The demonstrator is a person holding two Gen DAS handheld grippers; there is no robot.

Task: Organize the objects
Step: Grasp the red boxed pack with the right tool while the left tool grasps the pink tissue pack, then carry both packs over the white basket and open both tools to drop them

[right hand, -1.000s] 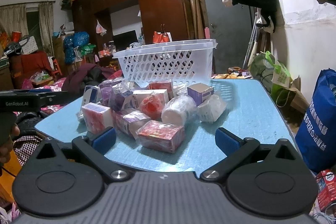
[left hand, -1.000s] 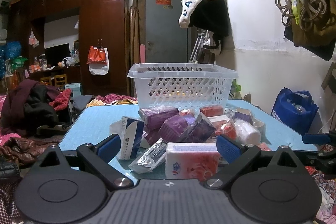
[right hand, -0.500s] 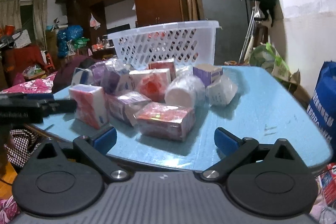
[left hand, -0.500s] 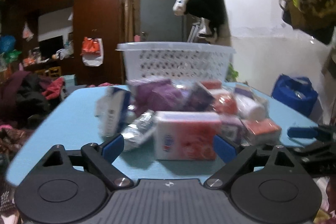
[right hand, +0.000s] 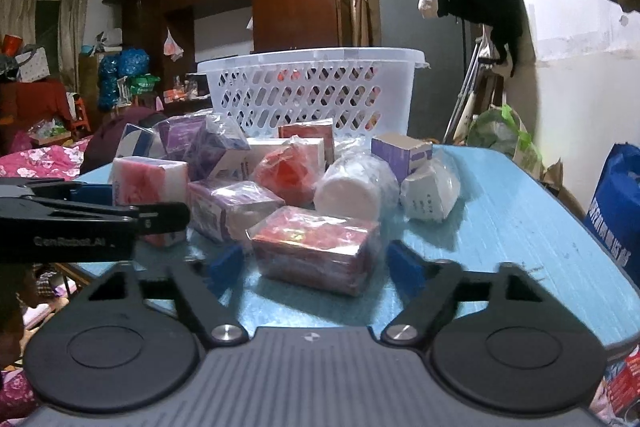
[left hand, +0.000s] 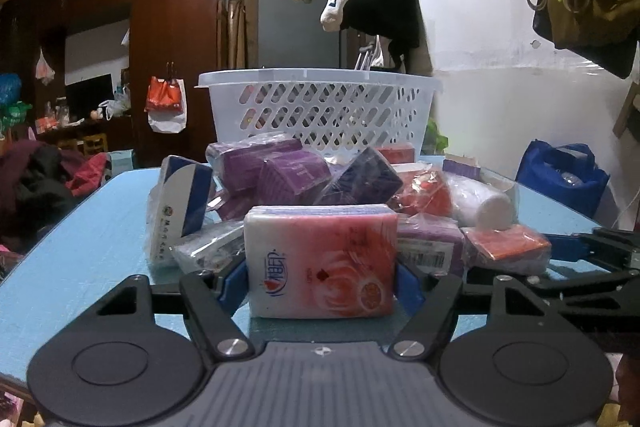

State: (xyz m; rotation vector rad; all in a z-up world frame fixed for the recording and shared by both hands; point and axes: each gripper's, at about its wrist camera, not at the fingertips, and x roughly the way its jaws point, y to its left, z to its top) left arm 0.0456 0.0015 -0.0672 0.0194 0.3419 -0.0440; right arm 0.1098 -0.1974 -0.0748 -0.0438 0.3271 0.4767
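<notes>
In the left wrist view, the left gripper [left hand: 322, 277] is seen closed on a pink-and-white wrapped tissue pack [left hand: 322, 261], its blue pads pressed against both ends of the pack at the near edge of the blue table [left hand: 80, 227]. In the right wrist view, the right gripper [right hand: 316, 267] is seen open, its fingers set either side of a red film-wrapped box [right hand: 316, 247] without touching it; the same box is seen in the left view only as an orange-red corner. Behind these, a heap of purple boxes [left hand: 276, 171] and a white wrapped roll [right hand: 352, 187] is piled mid-table. Farthest back, a white perforated plastic basket [left hand: 320, 107] stands at the far edge; reddish contents are glimpsed through its holes only in the right view.
</notes>
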